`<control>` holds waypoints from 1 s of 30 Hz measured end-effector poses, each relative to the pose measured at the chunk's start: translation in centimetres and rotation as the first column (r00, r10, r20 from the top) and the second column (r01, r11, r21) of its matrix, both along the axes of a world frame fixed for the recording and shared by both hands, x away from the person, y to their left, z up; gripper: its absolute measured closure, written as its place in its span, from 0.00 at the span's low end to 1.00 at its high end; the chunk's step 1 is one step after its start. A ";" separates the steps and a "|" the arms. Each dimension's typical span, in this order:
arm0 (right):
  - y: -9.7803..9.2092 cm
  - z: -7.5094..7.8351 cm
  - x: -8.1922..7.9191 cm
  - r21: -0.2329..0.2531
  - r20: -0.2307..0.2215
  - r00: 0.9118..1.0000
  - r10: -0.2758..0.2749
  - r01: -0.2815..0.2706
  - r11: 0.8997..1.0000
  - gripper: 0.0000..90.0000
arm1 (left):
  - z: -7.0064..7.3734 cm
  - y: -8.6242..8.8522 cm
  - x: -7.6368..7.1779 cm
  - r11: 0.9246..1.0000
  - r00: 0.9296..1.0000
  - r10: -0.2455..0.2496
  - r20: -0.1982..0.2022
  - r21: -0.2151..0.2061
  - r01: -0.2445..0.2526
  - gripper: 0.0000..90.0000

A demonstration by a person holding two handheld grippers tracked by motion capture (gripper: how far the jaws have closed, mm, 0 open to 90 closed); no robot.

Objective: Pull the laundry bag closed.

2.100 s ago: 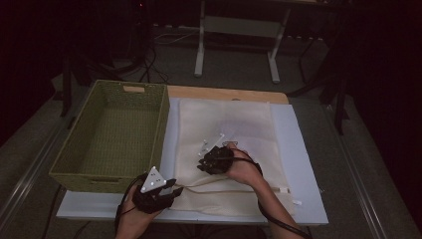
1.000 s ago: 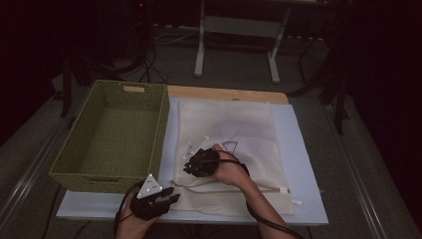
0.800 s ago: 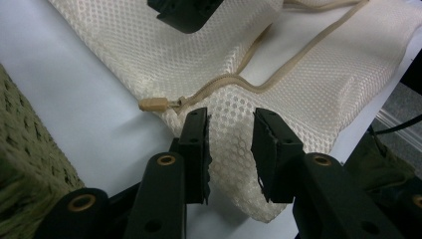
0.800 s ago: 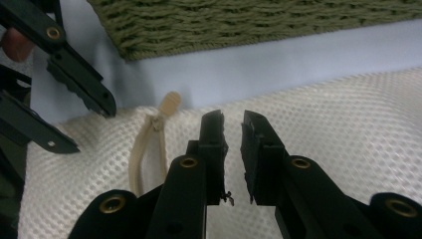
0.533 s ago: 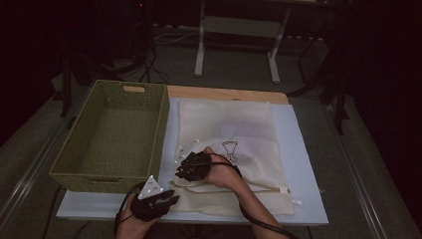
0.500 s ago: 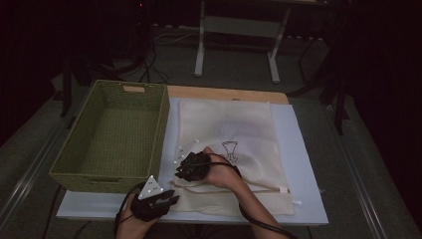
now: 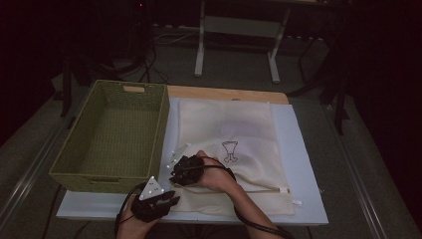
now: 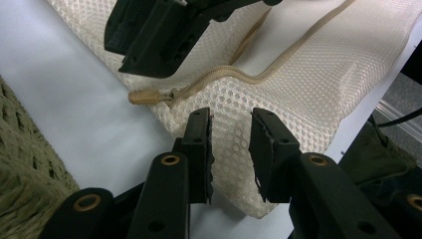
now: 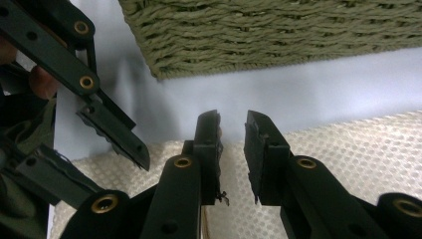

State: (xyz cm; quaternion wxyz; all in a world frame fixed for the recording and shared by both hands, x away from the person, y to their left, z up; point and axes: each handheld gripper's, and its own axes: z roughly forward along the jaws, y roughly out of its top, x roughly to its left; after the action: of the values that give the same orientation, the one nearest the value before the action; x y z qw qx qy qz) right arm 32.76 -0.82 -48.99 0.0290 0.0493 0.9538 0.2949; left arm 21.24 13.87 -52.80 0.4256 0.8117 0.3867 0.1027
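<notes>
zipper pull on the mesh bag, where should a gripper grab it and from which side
Grip the tan zipper pull by its free rounded end, coming in from the bare table side: it pokes off the mesh bag edge and lies flat. The right gripper hovers nearest.

Mesh bag (image 7: 234, 149) laid flat on table (image 7: 303, 149), right of basket (image 7: 114, 134) — basket placed at table's left part. Zipper pull (image 8: 144, 96) found at bag's near-left corner, on table surface beside basket. Right gripper (image 7: 186, 169) positioned over bag's left edge; left gripper (image 7: 154, 201) set nearer to person — at bag's near-left corner, in front of basket.
</notes>
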 end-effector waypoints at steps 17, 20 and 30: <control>1.6 -1.0 -0.2 -0.033 -0.065 0.998 0.017 -0.019 0.999 0.87 | -0.1 0.0 0.0 1.000 1.000 -0.003 0.000 0.007 0.003 0.78; 1.4 -0.4 -0.4 -0.033 -0.056 0.998 0.019 -0.020 0.999 0.88 | -0.2 -0.2 0.0 1.000 1.000 -0.005 -0.006 0.012 0.005 0.78; 0.2 0.3 -0.7 -0.044 -0.057 0.998 0.024 -0.026 0.999 0.88 | -0.5 -0.4 0.2 1.000 1.000 -0.002 -0.017 0.030 0.003 0.78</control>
State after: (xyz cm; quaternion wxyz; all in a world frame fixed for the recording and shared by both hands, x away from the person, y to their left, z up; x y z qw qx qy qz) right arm 32.07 -0.59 -48.73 -0.0007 0.0450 0.9611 0.2723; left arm 21.42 13.51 -53.30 0.4102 0.8193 0.3876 0.1010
